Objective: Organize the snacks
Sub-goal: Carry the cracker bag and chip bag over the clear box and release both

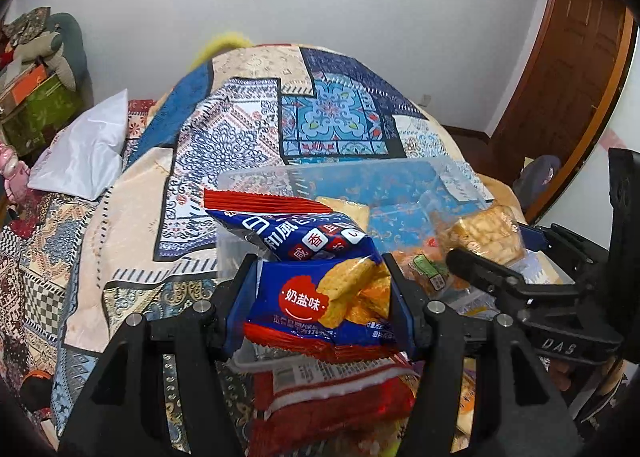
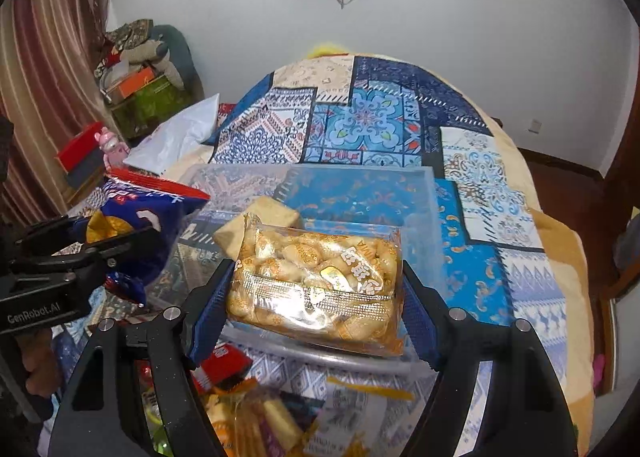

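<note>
My left gripper (image 1: 322,281) is shut on a blue and red cracker packet (image 1: 316,277), held above the near edge of a clear plastic bin (image 1: 256,177). My right gripper (image 2: 316,289) is shut on a clear bag of golden wrapped snacks (image 2: 316,281), held over the same bin (image 2: 420,193). A pale square cracker pack (image 2: 268,213) lies inside the bin. The right gripper with its bag also shows in the left wrist view (image 1: 480,245). The left gripper with the blue packet shows in the right wrist view (image 2: 132,233). More loose snack packets (image 1: 332,397) lie below the grippers.
The bin stands on a bed with a patterned patchwork quilt (image 1: 328,113). A white pillow (image 1: 88,145) lies at the left. Boxes and stuffed items (image 2: 140,73) are stacked by the wall. A wooden door (image 1: 568,69) is at the right.
</note>
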